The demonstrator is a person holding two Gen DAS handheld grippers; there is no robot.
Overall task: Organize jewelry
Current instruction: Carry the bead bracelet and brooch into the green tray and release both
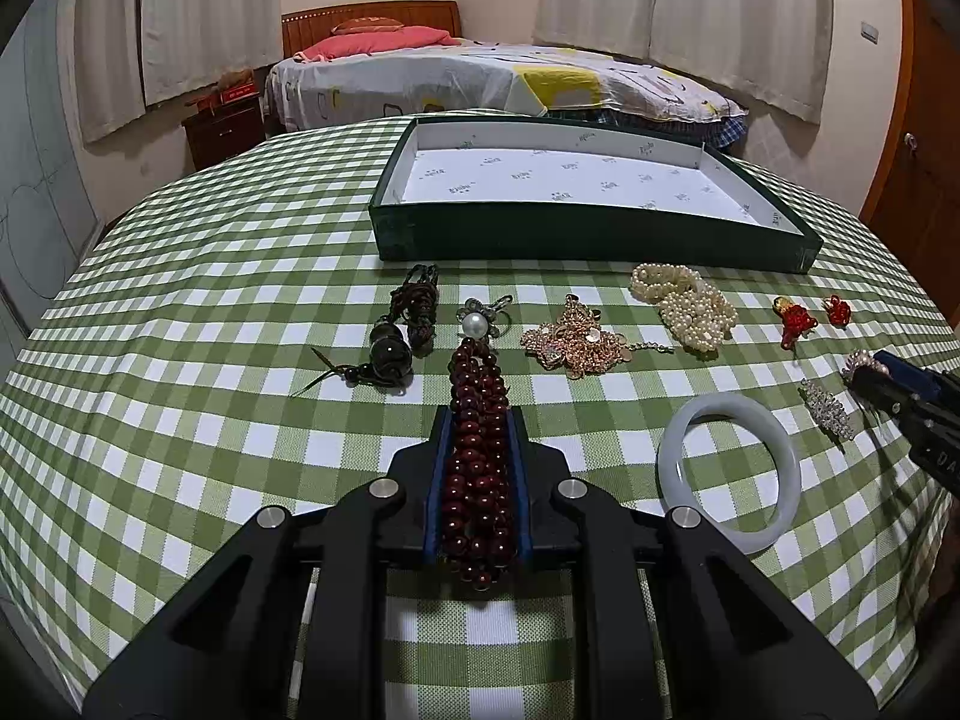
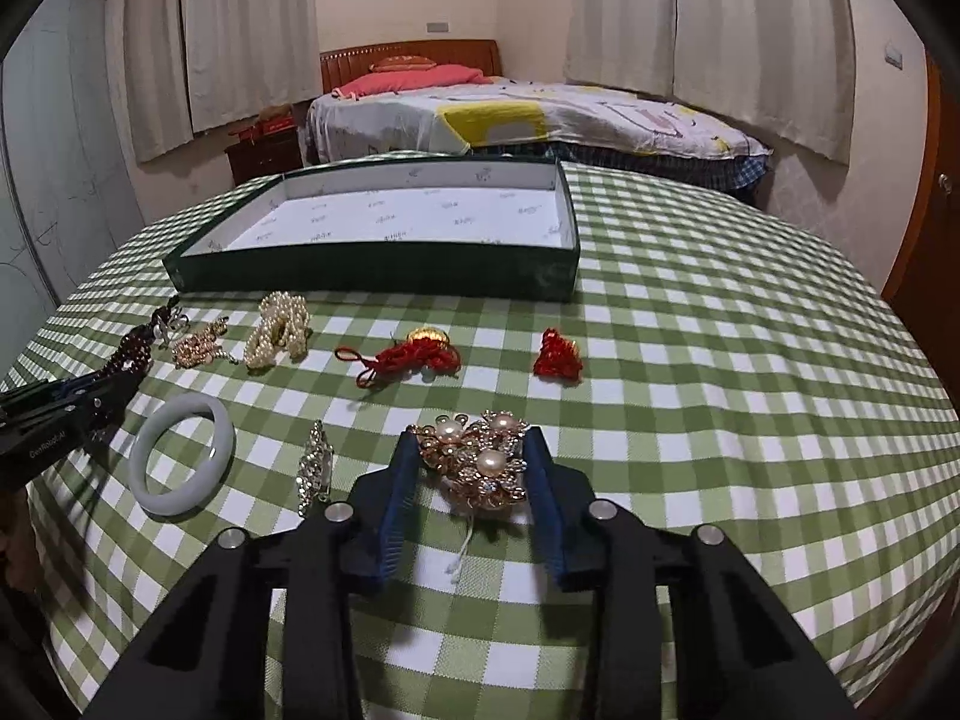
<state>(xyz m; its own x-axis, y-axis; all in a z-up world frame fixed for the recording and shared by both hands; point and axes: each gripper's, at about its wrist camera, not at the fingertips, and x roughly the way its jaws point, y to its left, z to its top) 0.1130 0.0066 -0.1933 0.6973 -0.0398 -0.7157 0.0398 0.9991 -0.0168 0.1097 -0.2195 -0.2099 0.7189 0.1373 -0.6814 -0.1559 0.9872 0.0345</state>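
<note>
Dark beaded bracelet (image 1: 478, 468) partly hidden between left fingers (image 1: 441, 468), tray's (image 1: 594, 234) printed marks too small to read

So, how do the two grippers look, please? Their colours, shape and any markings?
Both look alike: matte black angular frames with cut-out openings and round silver bolts. The left gripper and right gripper each have long fingers lined with ribbed dark blue pads. Small white lettering shows on the side of each body, too small to read fully. No cables or sleeves are visible.

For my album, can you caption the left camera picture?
Left gripper squeezes dark red beads before an empty green box.
</note>
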